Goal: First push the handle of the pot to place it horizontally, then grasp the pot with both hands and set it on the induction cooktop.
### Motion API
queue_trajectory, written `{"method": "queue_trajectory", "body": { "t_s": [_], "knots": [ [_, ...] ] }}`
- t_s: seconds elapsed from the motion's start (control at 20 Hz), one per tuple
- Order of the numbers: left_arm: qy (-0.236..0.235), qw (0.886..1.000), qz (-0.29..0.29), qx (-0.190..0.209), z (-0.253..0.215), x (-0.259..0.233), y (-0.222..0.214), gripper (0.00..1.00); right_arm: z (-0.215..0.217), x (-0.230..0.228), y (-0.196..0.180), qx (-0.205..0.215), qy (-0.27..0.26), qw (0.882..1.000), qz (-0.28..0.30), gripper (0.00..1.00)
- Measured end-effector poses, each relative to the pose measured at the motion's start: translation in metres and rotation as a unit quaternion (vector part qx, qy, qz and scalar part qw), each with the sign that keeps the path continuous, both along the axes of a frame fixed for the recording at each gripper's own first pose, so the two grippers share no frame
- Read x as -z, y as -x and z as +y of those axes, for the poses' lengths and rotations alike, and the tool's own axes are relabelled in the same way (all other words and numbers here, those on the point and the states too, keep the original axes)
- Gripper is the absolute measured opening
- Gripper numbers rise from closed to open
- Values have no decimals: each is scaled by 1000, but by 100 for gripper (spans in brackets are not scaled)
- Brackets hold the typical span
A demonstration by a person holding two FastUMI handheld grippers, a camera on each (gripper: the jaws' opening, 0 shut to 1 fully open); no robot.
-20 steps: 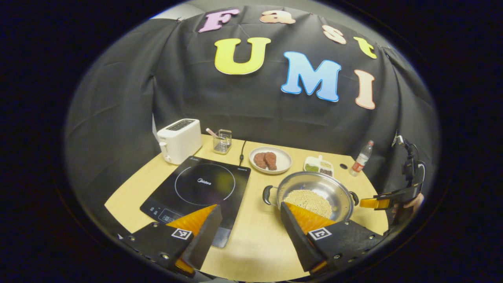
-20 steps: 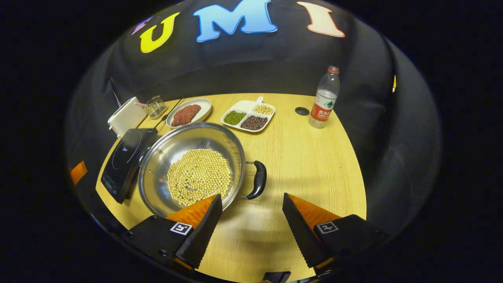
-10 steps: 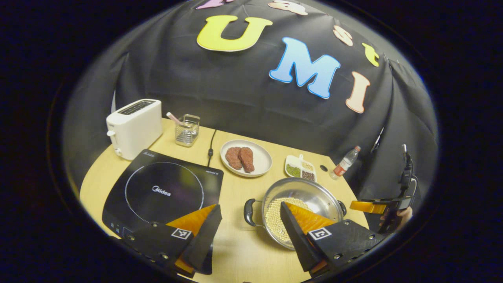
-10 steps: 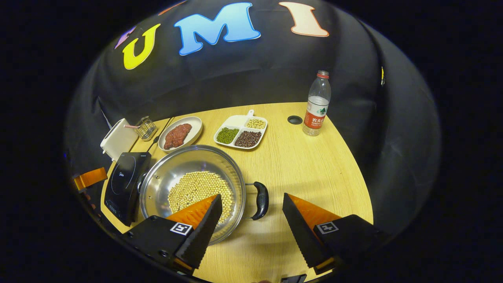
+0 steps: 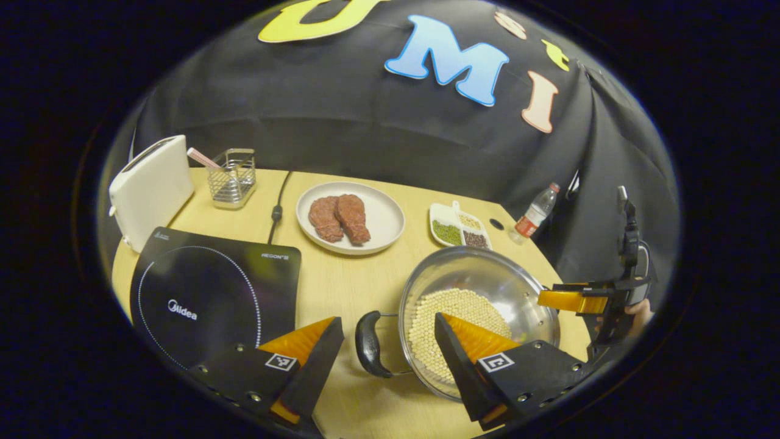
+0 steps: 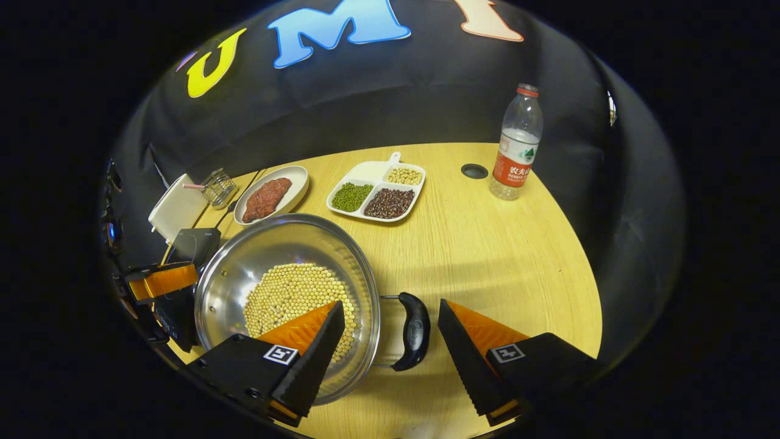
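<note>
A light wooden bench [image 6: 487, 244] with a rounded edge stands against black cloth [image 5: 341, 128] that hangs in soft folds as the booth's wall. A small round hole [image 6: 474, 171] sits near the bench's far edge.

Left gripper [image 5: 389, 341] at 6 o'clock, fingers wide apart, nothing held. Between them, the pot's near black handle [image 5: 367, 344]. Steel pot [image 5: 481, 286] at 4 o'clock on the counter [image 5: 341, 280], a layer of pale beans [image 5: 448, 311] in its bottom; the right-hand finger overlaps its rim. Induction cooktop [image 5: 213, 292] at 8 o'clock, apart from the pot. White toaster [image 5: 150, 189] at 10 o'clock, wire basket [image 5: 231, 178] beside it. Plate of meat [image 5: 350, 216] near centre. Divided dish [image 5: 458, 225] and bottle [image 5: 535, 213] toward 2 o'clock. Right gripper [image 5: 582, 300] at 3 o'clock, at the pot's far rim.
</note>
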State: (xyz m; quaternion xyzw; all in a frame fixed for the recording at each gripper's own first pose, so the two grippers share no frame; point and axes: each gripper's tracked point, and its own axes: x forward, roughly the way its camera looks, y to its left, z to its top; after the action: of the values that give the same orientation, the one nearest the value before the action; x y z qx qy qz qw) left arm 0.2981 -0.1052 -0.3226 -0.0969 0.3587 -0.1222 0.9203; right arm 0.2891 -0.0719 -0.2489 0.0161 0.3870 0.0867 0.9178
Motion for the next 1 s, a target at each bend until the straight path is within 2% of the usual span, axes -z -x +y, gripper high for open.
{"method": "queue_trajectory", "body": {
  "t_s": [0.1,0.15,0.2,0.3,0.35,0.4,0.45,0.5,0.6,0.75,0.8,0.85,0.9,1.0],
  "knots": [
    [-2,1000,8,11,-6,13,-5,92,3,10,-5,6,-8,1000,7,99],
    [-3,1000,13,13,-7,20,-7,92,3,17,-5,9,-11,1000,14,94],
    [-2,1000,18,14,-9,26,-10,92,2,22,-5,13,-12,1000,21,99],
    [7,999,29,13,-10,37,-13,89,4,26,-6,15,-21,999,28,99],
    [18,999,34,15,-12,41,-13,92,5,30,-6,15,-22,999,31,92],
    [30,999,37,17,-15,44,-13,92,6,34,-6,13,-23,999,32,98],
    [38,998,40,15,-16,46,-14,92,8,36,-7,11,-25,999,32,98],
    [39,998,42,7,-13,50,-16,83,10,37,-7,9,-26,999,32,93],
    [47,998,51,2,-12,57,-17,63,8,40,-8,5,-20,999,32,76],
    [53,996,65,-8,-13,62,-12,62,2,44,-9,5,-6,1000,29,69],
    [54,996,65,-9,-12,61,-14,53,4,47,-9,4,-8,1000,29,67],
    [54,996,66,-9,-12,63,-14,53,5,50,-9,-2,-7,999,35,69],
    [57,996,66,-12,-12,63,-13,59,6,52,-6,-4,-10,999,39,66],
    [61,996,71,-13,-14,64,-11,56,6,53,-8,-4,-21,999,37,69]
  ]
}}
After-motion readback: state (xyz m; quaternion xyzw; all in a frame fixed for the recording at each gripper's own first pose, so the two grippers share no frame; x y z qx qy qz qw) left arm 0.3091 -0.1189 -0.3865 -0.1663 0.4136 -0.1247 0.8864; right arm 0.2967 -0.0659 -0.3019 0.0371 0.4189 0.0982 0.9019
